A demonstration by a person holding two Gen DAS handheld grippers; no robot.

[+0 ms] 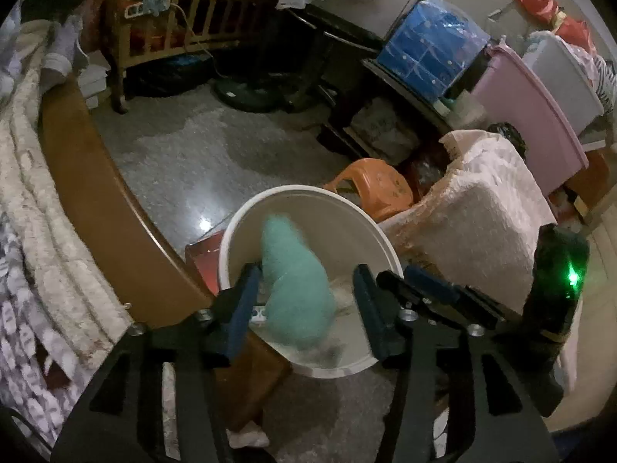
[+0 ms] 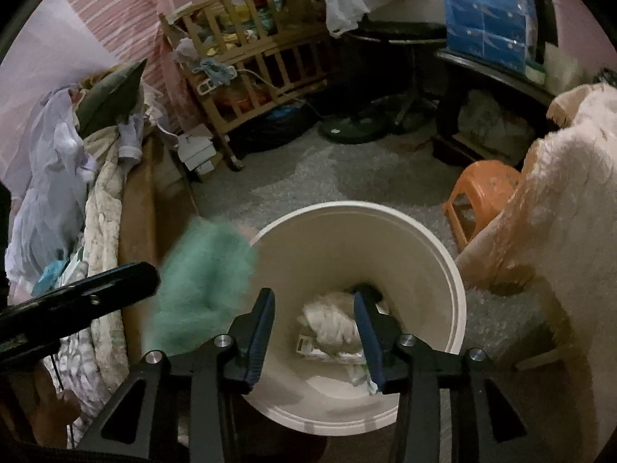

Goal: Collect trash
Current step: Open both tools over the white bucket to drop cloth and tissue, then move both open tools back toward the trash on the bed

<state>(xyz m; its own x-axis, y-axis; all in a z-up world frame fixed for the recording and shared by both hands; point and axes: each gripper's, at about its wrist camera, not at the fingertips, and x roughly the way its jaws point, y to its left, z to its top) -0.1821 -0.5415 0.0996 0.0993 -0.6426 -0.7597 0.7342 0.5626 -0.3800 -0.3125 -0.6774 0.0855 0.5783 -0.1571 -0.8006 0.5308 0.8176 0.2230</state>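
A white bucket (image 1: 308,193) (image 2: 347,206) stands on the floor beside the bed. My left gripper (image 1: 306,270) hangs over it, open. A blurred teal fluffy piece (image 1: 297,281) sits loose between its fingers, above the bucket's inside. In the right wrist view the same teal piece (image 2: 200,281) shows at the bucket's left rim, next to a finger of my left gripper (image 2: 127,281). My right gripper (image 2: 313,295) (image 1: 401,274) is open above the bucket with nothing between its fingers. Crumpled white trash (image 2: 331,320) and wrappers lie at the bucket's bottom.
An orange plastic stool (image 1: 381,185) (image 2: 482,189) stands behind the bucket. A pink fluffy blanket (image 1: 474,212) (image 2: 570,193) drapes on the right. The bed's wooden edge (image 1: 96,193) runs along the left, a red box (image 1: 202,258) against it. A wooden crib (image 1: 173,19) and a fan base (image 1: 246,96) stand farther back.
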